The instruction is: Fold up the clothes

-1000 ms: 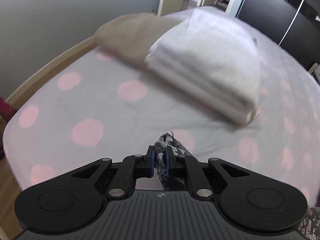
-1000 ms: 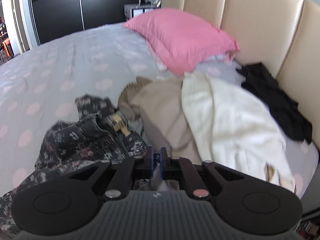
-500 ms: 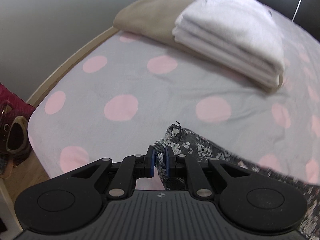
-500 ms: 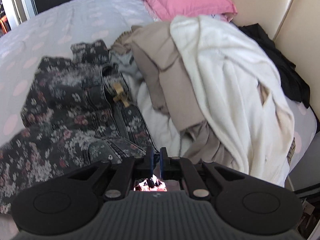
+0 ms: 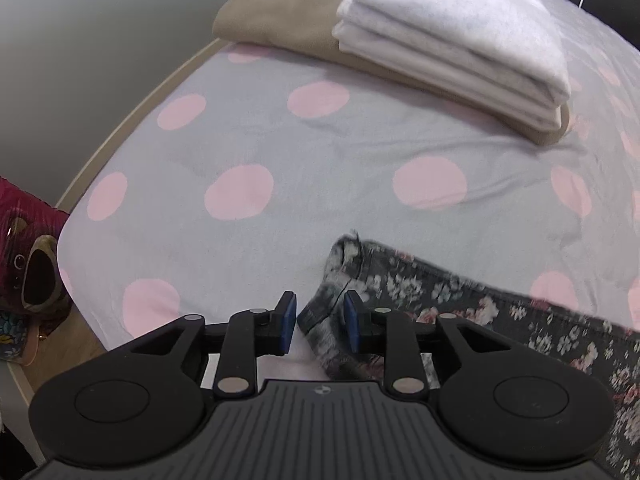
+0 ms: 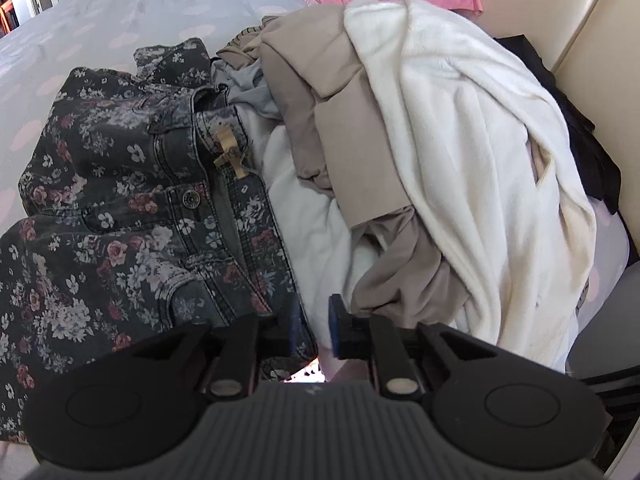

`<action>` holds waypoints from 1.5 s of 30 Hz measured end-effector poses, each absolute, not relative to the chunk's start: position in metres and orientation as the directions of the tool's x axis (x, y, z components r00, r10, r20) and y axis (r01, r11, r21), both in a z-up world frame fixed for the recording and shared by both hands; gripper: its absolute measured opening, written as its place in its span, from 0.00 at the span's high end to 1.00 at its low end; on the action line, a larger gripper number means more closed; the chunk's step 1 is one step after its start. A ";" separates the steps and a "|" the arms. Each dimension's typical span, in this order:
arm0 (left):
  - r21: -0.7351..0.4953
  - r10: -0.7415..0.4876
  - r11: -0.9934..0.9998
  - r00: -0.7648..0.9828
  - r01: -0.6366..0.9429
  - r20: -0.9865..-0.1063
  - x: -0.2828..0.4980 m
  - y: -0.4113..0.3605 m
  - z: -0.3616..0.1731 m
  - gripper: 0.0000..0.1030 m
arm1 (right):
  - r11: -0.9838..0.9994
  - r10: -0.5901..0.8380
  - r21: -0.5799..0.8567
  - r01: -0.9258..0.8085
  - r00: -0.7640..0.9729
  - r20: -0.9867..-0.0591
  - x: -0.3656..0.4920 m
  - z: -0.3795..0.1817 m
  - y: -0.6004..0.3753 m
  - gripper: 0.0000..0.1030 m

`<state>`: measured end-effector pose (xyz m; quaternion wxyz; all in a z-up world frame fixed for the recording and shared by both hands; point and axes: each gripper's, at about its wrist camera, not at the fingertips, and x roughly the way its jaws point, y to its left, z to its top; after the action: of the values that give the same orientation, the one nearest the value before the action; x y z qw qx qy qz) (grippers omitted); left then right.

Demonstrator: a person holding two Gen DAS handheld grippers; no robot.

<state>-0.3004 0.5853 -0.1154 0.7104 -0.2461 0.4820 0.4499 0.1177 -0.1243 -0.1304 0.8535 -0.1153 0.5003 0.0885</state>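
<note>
Left claw: the left claw [image 5: 320, 322] had just been opening and stood apart, the hem end of the floral jeans [image 5: 440, 300] lying slack between its pads, not pinched.
Right claw: the right claw [image 6: 313, 330] had also just been opening; its pads stood apart at the waistband edge of the jeans [image 6: 140, 208], no cloth clamped between them that I could see.
Where the jeans were: spread along the spotted bed sheet [image 5: 240, 140], the leg running off toward 3 o'clock from the left claw, the waist and button at 10 o'clock from the right claw.
Risk, snagging: the leg hem brushed the right-hand pad of the left claw; pulling away carelessly would likely have dragged it and spoiled the lay.
Risk, crowding: the waistband lay touching the loose pile of clothes [image 6: 440, 140] at 1 o'clock; a fold toward that side could have caught the beige or white pieces.
Risk, wrinkles: the fabric around the fly looked bunched, so a fold made on it would probably have come out lumpy.
Risk, finished stack: the folded stack [image 5: 452, 40] sat at 1 o'clock from the left claw, well apart, little danger there.
</note>
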 end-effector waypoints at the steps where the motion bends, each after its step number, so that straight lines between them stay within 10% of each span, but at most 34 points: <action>1: 0.084 0.414 0.468 0.135 -0.880 -0.900 -0.299 0.585 -0.112 0.74 | 0.958 0.042 -0.105 -0.269 0.488 -0.872 0.119 -0.129 -0.123 0.78; 5: 0.105 0.482 0.440 0.136 -0.892 -0.866 -0.293 0.584 -0.102 0.57 | 0.951 0.074 -0.090 -0.294 0.503 -0.861 0.125 -0.124 -0.116 0.78; 45: 0.135 0.365 0.778 0.267 -0.614 -0.892 -0.097 0.526 -0.123 0.55 | 0.740 0.392 0.079 -0.668 0.334 -0.857 0.285 -0.113 0.142 0.27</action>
<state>-0.0968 0.5258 -0.1226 0.7868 -0.1198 0.5193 0.3113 0.2851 0.1418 -0.1130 0.8035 -0.1453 0.4738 0.3298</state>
